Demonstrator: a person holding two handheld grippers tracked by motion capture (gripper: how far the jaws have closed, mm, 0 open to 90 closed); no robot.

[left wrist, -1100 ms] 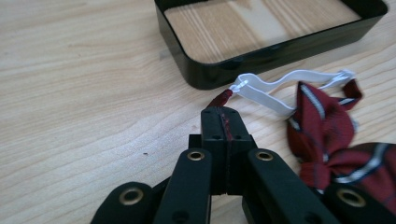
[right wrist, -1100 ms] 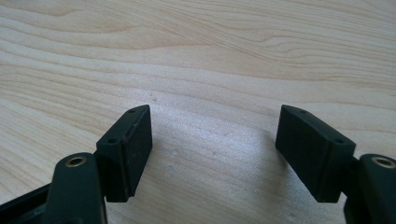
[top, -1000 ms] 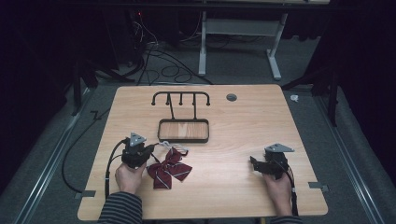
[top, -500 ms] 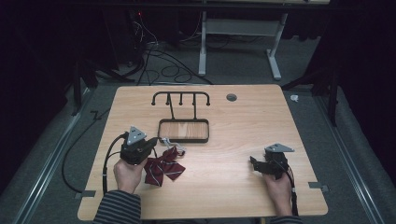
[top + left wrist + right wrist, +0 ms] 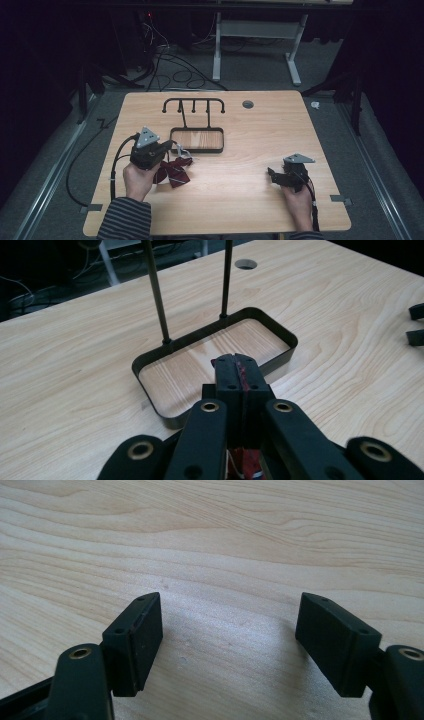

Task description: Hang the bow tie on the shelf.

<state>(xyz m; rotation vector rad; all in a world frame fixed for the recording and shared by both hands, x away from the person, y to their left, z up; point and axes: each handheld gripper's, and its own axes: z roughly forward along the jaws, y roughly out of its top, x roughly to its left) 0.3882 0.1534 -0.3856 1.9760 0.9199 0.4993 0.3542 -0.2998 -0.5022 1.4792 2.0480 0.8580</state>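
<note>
the table (image 5: 240,200) is surfaced in pale, matt wood grain. the stand (image 5: 280,335) is made of dark, smooth metal. the bow (image 5: 175,171) is soft maroon cloth. matt black plastic is seen on the right gripper (image 5: 230,645).

My left gripper (image 5: 167,146) is a chunky black block with a grey three-cornered plate (image 5: 148,137) on top, and a thick black cable (image 5: 116,162) loops off its back. Up close, its two black jaws show small round screw holes in the flat pads and brass-ringed pivots on the arms behind them. My right gripper (image 5: 270,173) is black too, with the same sort of grey plate and a thinner black cable. Its pads (image 5: 142,637) are plain rectangular blocks, each with two small holes along the top edge. My left sleeve (image 5: 125,220) is striped dark and light; the right cuff (image 5: 305,234) looks similar, I think.
</note>
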